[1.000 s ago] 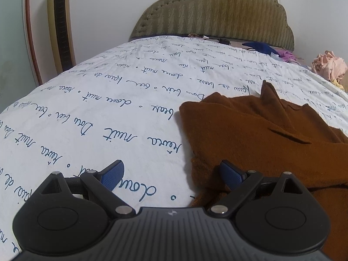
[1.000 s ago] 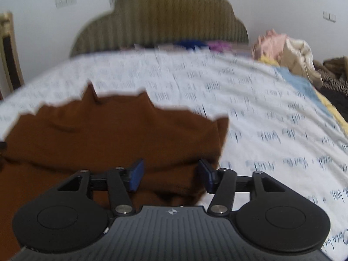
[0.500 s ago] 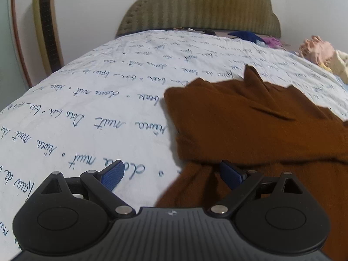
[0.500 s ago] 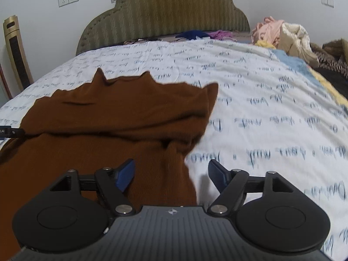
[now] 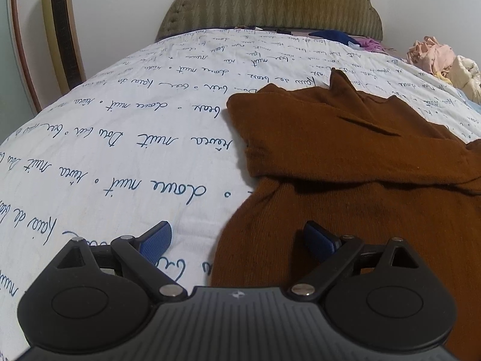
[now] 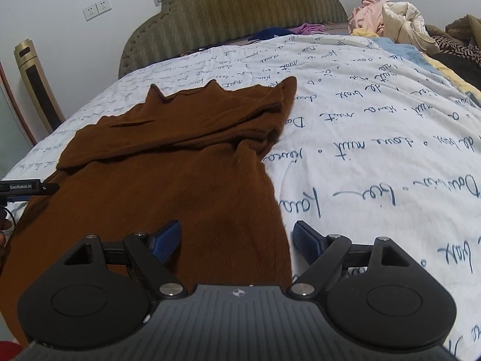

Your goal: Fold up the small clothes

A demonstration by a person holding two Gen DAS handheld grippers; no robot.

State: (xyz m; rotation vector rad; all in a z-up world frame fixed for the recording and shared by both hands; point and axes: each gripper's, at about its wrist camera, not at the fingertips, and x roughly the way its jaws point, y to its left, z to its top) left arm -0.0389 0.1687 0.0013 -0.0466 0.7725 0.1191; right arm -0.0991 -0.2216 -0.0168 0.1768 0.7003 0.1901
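Note:
A brown knit garment (image 5: 354,180) lies flat on the white bed cover (image 5: 120,150) with blue script. Its far part is folded back toward me over the body. It also shows in the right wrist view (image 6: 180,174). My left gripper (image 5: 237,242) is open and empty, low over the garment's near left edge. My right gripper (image 6: 237,240) is open and empty, low over the garment's near right edge. The tip of the left gripper (image 6: 27,188) shows at the left of the right wrist view.
An olive padded headboard (image 6: 240,15) stands at the far end. A pile of clothes (image 6: 396,21) lies at the far right of the bed, with blue and purple items (image 5: 348,39) by the headboard. A gold tower fan (image 5: 60,30) stands at the left.
Both grippers have pulled back toward the near end of the garment. More of the garment's lower body now shows in both views. Both stay open.

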